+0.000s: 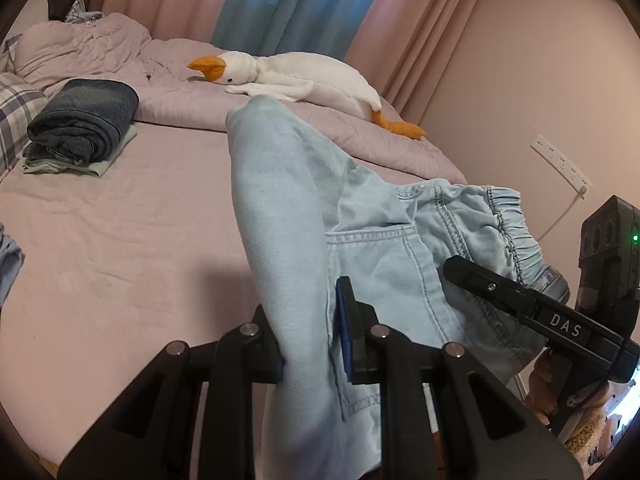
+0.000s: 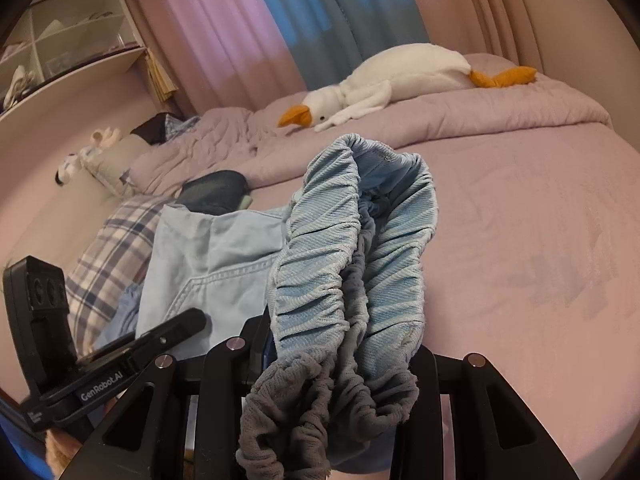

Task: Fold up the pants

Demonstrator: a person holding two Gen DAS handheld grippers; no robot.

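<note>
1. Your left claw [image 1: 308, 344] is clamped on a fold of the light blue pants [image 1: 320, 216], its two fingers pressed close on the cloth near the back pocket [image 1: 372, 256].
2. Your right claw [image 2: 340, 364] is clamped on the bunched elastic waistband [image 2: 360, 248], which fills the gap between its fingers and spills over them.
3. The pants hang between the two claws, lifted above the bed [image 1: 120, 240]; in the left wrist view one leg stretches away from the claw toward the far side of the bed.
4. In the left wrist view, your right claw shows at the right edge, its finger lying against the cloth just below the waistband.
5. In the right wrist view, your left claw appears at the lower left, against the pale denim.
6. A stack of folded dark jeans [image 1: 84, 120] sits on the bed to the left, well apart from the pants, beside a plaid pillow [image 1: 16, 112].
7. A white plush goose [image 1: 296, 80] lies on the rumpled lilac quilt [image 1: 180, 100] at the far side, before pink and blue curtains [image 1: 280, 4].
</note>
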